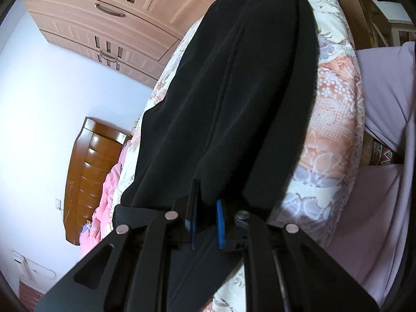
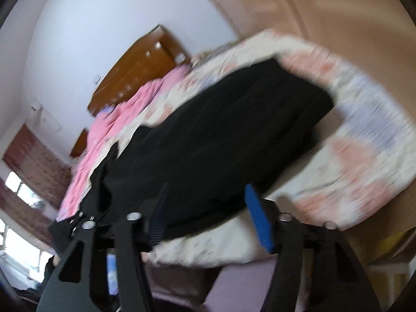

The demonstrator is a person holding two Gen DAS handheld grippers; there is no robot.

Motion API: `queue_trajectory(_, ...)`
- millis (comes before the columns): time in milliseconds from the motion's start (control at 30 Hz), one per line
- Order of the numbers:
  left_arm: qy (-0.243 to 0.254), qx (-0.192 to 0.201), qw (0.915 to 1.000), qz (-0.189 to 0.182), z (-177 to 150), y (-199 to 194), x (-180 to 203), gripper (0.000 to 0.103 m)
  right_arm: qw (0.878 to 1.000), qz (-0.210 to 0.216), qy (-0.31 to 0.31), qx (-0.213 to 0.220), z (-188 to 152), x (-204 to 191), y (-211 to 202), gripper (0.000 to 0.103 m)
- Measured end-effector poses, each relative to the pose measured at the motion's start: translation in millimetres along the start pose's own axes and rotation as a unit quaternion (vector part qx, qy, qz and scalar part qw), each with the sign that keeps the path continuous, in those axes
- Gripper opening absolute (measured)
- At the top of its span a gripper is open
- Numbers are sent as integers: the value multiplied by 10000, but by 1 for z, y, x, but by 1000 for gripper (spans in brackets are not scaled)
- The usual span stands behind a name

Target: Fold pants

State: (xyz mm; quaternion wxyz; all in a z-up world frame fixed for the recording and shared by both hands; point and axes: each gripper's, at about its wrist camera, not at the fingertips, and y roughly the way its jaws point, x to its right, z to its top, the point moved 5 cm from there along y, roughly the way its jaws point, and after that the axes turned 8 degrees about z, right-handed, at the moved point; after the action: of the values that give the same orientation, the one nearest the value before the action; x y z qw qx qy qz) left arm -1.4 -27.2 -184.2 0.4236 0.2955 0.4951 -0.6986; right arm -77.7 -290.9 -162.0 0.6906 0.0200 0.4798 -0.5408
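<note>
1. The black pants point(image 1: 234, 98) are laid lengthwise on the floral bedspread point(image 1: 330, 135), running away from the near edge of the bed; in the left wrist view a long seam or fold line is seen down the middle, so the legs are judged to be already stacked one on the other.
2. The left gripper point(image 1: 206, 208) is clenched on the near hem of the pants, with black cloth pinched between its blue pads.
3. The right gripper point(image 2: 208, 208) is seen with its jaws standing apart; the near edge of the pants point(image 2: 221, 130) lies between and just beyond the blue pads point(image 2: 258, 218), but no pressing on the cloth is seen, so it is judged released. The view is blurred.
4. The task is judged to be at an early or middle stage: the lengthwise fold appears done, while the crosswise folds, bringing hem toward waistband, are not yet made.
5. No brand, label or readable writing is found on the pants, the grippers, the wardrobe point(image 1: 98, 20) or the headboard point(image 1: 91, 171).
</note>
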Motion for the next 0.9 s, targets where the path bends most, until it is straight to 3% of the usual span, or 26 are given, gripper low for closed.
queue_trajectory(67,-25,-5,10000,-34,-1,0,-3,9,9992,290,249,-112,-7,2,10,50)
queue_trajectory(267,-666,222,9975,-82,0,-9,-36,8,9979,348,480,-247,-11,7,20,49)
queue_trajectory(367,-772,260,9966,69,2,-13,-47,8,9974,388,509,-343,-11,6,23,48)
queue_trajectory(567,-1043,336,9937,229,7,-19,-57,8,9959,548,720,-94,-2,16,22,47)
queue_trajectory(600,-1033,353,9936,283,7,-20,-59,8,9958,554,732,20,3,18,22,43)
queue_trajectory(633,-1025,361,9936,308,8,-21,-61,8,9957,519,746,158,9,21,21,25)
queue_trajectory(667,-1019,367,9936,333,8,-23,-64,8,9952,552,771,223,11,21,20,14)
queue_trajectory(800,-967,353,9934,498,4,-29,-76,8,9969,570,123,522,13,-7,7,11)
queue_trajectory(900,-1003,269,9925,646,-3,-35,-86,8,9963,676,-158,514,11,-27,6,11)
